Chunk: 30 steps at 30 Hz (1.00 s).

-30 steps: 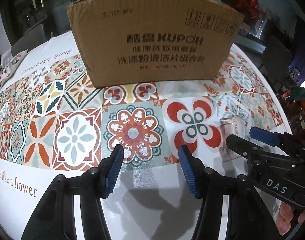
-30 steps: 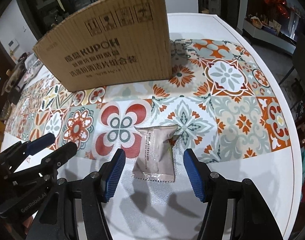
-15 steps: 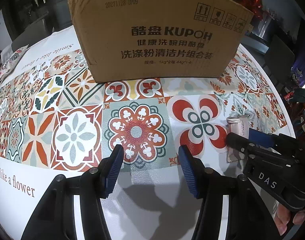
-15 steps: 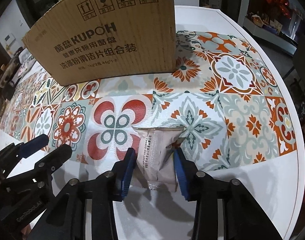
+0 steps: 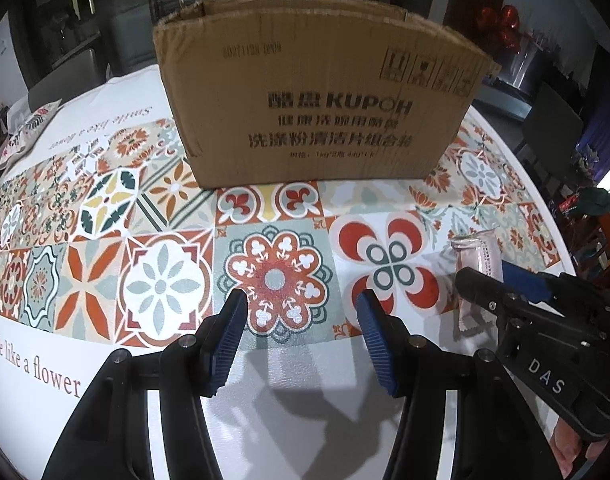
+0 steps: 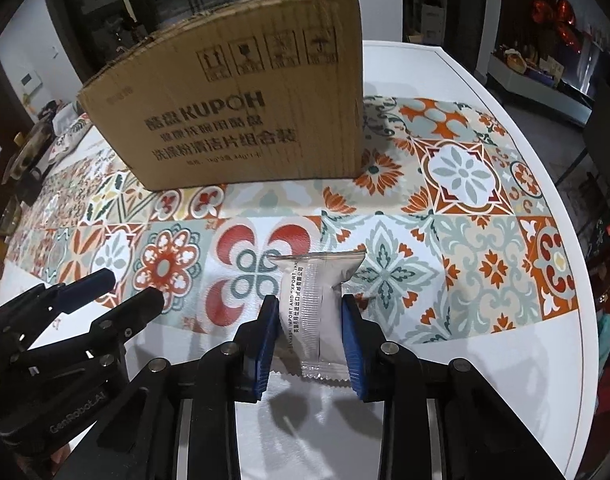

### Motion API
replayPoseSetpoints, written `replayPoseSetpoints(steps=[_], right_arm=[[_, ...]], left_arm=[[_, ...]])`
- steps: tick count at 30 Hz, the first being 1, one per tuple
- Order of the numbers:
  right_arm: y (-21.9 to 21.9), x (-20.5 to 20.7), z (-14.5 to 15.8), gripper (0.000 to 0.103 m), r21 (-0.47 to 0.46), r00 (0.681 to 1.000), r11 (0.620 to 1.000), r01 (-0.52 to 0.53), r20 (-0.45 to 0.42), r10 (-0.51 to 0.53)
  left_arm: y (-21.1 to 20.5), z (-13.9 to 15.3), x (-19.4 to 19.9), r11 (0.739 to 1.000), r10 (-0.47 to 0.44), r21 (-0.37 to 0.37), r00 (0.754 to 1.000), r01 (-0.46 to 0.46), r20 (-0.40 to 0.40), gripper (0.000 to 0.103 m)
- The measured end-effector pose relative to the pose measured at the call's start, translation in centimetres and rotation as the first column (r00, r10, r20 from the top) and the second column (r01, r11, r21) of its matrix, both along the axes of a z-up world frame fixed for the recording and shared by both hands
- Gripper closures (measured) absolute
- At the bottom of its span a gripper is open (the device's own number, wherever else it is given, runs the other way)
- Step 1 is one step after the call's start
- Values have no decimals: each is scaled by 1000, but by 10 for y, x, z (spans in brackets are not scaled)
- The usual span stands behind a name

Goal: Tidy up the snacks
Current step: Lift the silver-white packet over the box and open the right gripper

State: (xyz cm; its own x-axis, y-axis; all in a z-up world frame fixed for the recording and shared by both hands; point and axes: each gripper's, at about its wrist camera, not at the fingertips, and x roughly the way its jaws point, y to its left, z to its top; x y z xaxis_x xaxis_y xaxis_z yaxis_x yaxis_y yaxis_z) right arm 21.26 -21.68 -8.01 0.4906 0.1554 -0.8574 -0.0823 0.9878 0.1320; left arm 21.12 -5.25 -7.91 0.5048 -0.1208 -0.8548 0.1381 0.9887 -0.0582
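Right gripper [image 6: 309, 332] jaws have just closed, now clamping the snack packet [image 6: 315, 304]; left gripper [image 5: 301, 340] jaws apart, empty; cardboard box [image 5: 325, 96] contents seemingly hidden

Pinched pale snack packet [image 6: 311, 312], lengthwise

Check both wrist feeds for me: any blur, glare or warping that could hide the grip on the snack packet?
Left wrist view: printing on the cardboard box is smeared; fisheye bows its top edge; the left gripper throws a hard shadow. Right wrist view: sharper; the right gripper pinches the snack packet, print legible, mild sheen on the wrapper and tablecloth.
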Motion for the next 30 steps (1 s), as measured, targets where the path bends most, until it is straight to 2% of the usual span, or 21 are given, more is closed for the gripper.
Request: replayPoseSetpoints(steps=[15,30], right_arm=[[4,-9,42,71,35,995,999,-10,102,6],[11,3,88,71,42,980,999,-23,198,15]], left_arm=[[5,46,-5,1000,-15,19,992,13,126,47],[13,95,8,999,-19,37,972,11,234,47]])
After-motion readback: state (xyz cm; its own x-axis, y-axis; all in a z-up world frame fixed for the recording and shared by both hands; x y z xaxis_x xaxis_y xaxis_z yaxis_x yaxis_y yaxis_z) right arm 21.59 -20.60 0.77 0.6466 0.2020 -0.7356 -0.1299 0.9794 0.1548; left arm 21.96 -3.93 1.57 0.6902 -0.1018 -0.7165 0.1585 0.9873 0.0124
